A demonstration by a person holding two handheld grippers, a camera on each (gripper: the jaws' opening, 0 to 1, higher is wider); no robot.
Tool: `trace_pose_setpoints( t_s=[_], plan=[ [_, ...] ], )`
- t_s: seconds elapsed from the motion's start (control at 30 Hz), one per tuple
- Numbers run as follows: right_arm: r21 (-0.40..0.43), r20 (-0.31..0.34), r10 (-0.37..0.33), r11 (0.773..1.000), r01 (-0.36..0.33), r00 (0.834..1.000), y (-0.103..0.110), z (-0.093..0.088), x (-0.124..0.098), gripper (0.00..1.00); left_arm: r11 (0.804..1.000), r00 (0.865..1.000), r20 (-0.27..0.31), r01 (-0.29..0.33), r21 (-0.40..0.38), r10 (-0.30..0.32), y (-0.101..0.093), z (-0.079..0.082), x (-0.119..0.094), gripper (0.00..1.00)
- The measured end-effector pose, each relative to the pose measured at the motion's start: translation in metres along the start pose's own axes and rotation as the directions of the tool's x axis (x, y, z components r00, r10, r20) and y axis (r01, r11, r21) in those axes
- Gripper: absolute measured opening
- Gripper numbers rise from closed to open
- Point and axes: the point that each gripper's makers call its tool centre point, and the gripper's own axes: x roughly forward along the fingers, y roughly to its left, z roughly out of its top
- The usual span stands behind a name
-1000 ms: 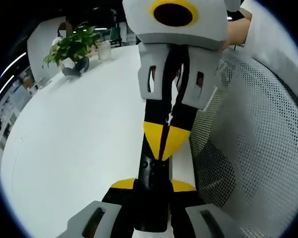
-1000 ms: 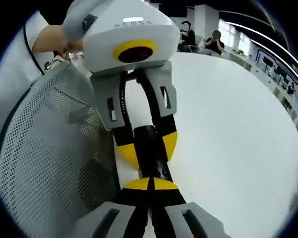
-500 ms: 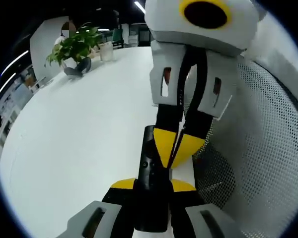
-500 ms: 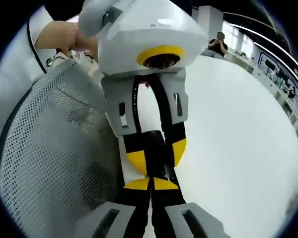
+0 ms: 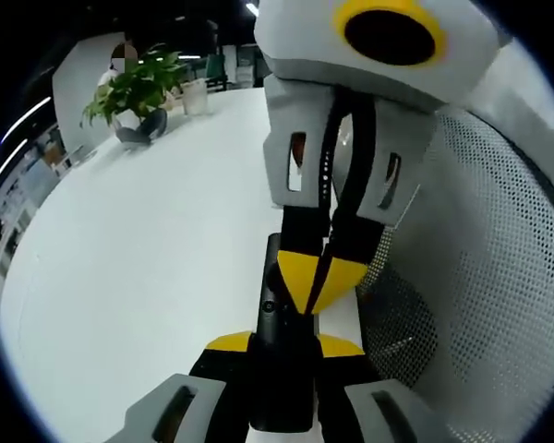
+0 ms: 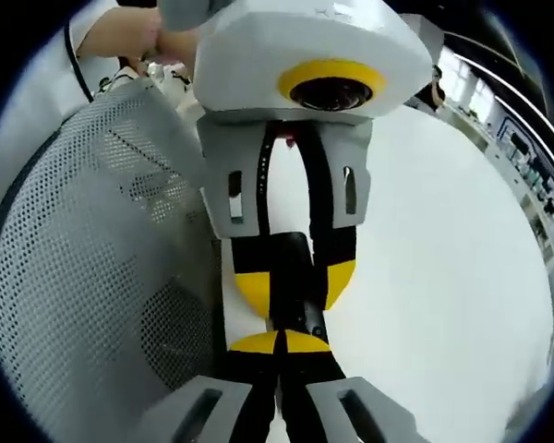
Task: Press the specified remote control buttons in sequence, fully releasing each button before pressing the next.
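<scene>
While my left gripper (image 5: pixel 284 343) clamps the remote (image 5: pixel 282 369) over the white surface (image 5: pixel 138 268), my right gripper (image 6: pixel 280 343) has its jaws closed together. Its tips rest on the remote's far end.

Black slim remote control (image 5: pixel 279 369), gripped lengthwise, over white table (image 5: pixel 148 258)

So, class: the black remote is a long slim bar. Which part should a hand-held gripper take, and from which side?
Grip the black remote across its narrow width at one end, coming in along its length, as the left hand-held gripper does. The long flat sides suit the jaws, and the button face stays free for the right hand-held gripper.
</scene>
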Motion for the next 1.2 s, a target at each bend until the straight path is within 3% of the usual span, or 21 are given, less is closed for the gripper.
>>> trace_pose_setpoints(
  t_s=[0.23, 0.4, 0.5, 0.57, 0.63, 0.7, 1.0, 1.2],
  plan=[
    [0.010, -0.002, -0.003, 1.000, 0.003, 1.000, 0.001, -0.001, 0.001, 0.00, 1.000, 1.000, -0.010, 0.006, 0.011, -0.006, -0.001, -0.001, 0.000, 0.23],
    [0.089, 0.051, 0.006, 0.996, -0.010, 0.999, -0.001, 0.000, -0.002, 0.00, 1.000, 1.000, -0.013, 0.009, 0.016, -0.008, 0.000, -0.001, -0.001, 0.23],
    [0.040, 0.047, -0.006, 0.999, 0.005, 0.999, -0.001, -0.001, -0.004, 0.00, 1.000, 1.000, -0.009, 0.012, 0.011, -0.012, 0.000, -0.001, -0.001, 0.23],
    [-0.023, 0.029, -0.066, 0.997, 0.067, 0.997, -0.010, -0.001, -0.008, 0.00, 1.000, 1.000, -0.009, 0.013, 0.010, -0.013, 0.000, 0.000, -0.001, 0.23],
    [0.005, 0.046, -0.086, 0.996, 0.086, 0.995, -0.014, 0.001, -0.010, 0.00, 1.000, 1.000, -0.010, 0.013, 0.012, -0.013, 0.000, 0.000, -0.001, 0.23],
    [0.061, 0.051, -0.062, 0.996, 0.059, 0.997, -0.015, 0.000, -0.010, 0.00, 1.000, 1.000, -0.011, 0.012, 0.014, -0.011, 0.000, 0.000, -0.001, 0.23],
    [0.004, 0.012, -0.055, 0.998, 0.055, 0.998, -0.015, -0.001, -0.004, 0.00, 1.000, 1.000, -0.004, 0.014, 0.009, -0.014, 0.000, 0.000, 0.000, 0.23],
    [-0.115, 0.011, -0.130, 0.985, 0.131, 0.991, -0.015, 0.000, -0.002, 0.00, 1.000, 1.000, -0.003, 0.017, 0.010, -0.017, 0.000, 0.000, 0.000, 0.23]
  ],
)
